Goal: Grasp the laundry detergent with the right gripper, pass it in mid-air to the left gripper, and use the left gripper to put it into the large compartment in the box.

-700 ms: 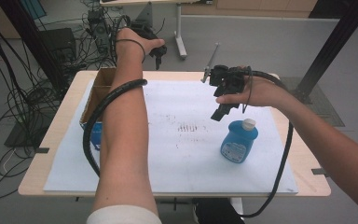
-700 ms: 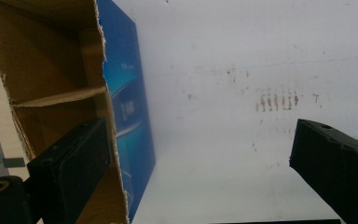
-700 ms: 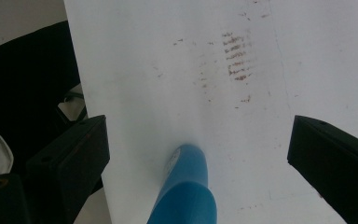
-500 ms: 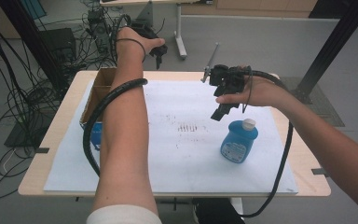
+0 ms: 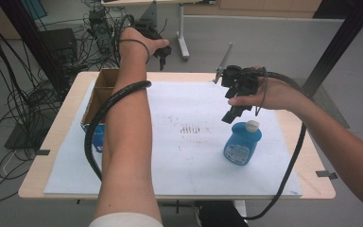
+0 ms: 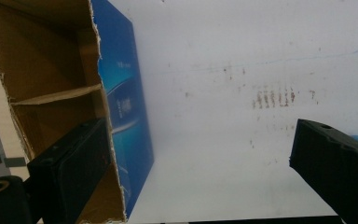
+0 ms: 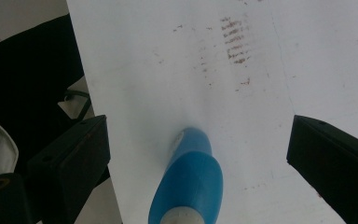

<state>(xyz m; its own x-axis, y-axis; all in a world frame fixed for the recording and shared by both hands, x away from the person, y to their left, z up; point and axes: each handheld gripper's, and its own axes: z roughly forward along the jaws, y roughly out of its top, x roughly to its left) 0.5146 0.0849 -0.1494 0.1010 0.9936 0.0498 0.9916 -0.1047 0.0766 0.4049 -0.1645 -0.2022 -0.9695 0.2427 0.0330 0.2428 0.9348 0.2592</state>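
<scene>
A blue bottle (image 5: 242,144) with a white cap stands upright on the white sheet (image 5: 189,161), right of centre. My right gripper (image 5: 230,115) hangs just above and behind its cap, pointing down. In the right gripper view its jaws stand wide apart on either side of the bottle (image 7: 191,182) without touching it. My left gripper (image 5: 162,51) is held high over the table's far edge, open, with nothing between its jaws. The left gripper view looks down on the open cardboard box (image 6: 51,74) with its blue side.
The cardboard box (image 5: 99,94) sits at the table's left side, partly behind my left forearm. Brown smudges (image 5: 191,128) mark the sheet's middle. Cables and a black stand crowd the floor at the far left. A thick cable trails from each gripper.
</scene>
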